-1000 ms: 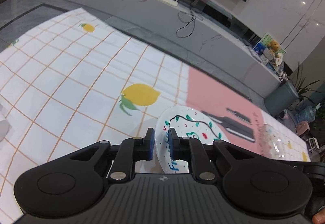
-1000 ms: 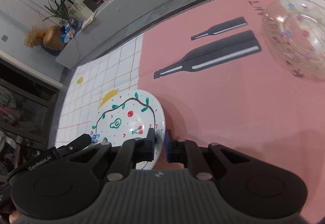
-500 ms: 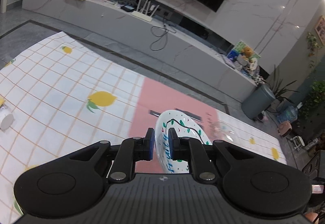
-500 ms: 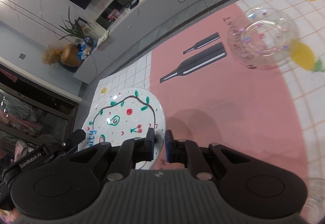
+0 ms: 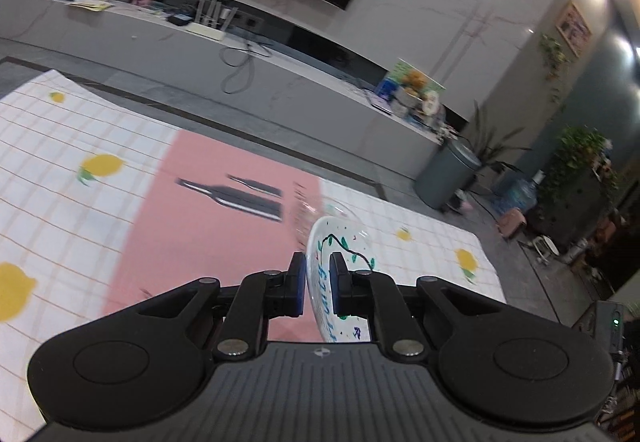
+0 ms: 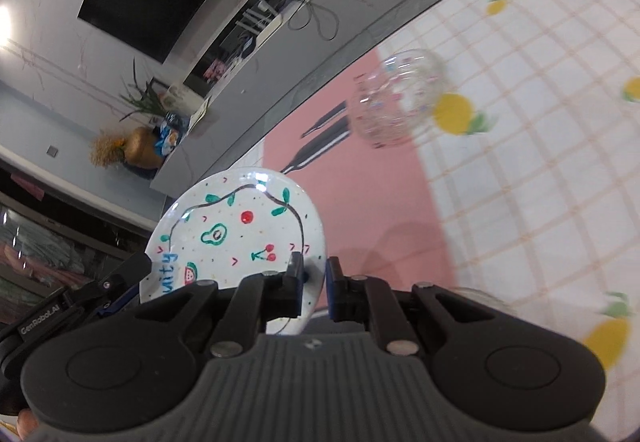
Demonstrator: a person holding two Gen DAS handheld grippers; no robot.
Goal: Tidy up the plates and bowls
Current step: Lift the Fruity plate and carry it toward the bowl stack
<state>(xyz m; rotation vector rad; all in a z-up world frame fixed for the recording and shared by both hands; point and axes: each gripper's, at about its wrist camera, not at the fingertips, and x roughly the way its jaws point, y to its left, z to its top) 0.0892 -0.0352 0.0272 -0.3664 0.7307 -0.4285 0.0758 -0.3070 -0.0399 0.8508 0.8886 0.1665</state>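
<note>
- We've got a white plate (image 6: 240, 230) with doodles on it: a black wavy line looping round with green leaves, an avocado, red cherries, a watermelon slice and blue lettering near the rim.
- In the right wrist view it fills the lower left-centre, lifted off the mat and tilted with its drawn face toward us.
- The right tongs (image 6: 313, 288) are pinching its rim at lower centre, blue pads on either side of the edge.
- The left tongs (image 5: 317, 284) are pinching the opposite rim; from that camera we see the plate (image 5: 326, 278) nearly edge-on, lower centre, the blue letters running along it.
- In the right wrist view the left tongs also show at the lower left edge of the frame.
- A clear glass bowl (image 6: 396, 101) with little coloured specks sits on the mat (image 6: 380, 201), upper right of centre, straddling the pink panel and the lemon check. It's a bit blurred.
- In the left view that bowl (image 5: 312, 207) peeks out just behind the plate's top edge.
- The mat lies on the floor, with black bottle prints (image 5: 236, 195) on the pink part.
</note>
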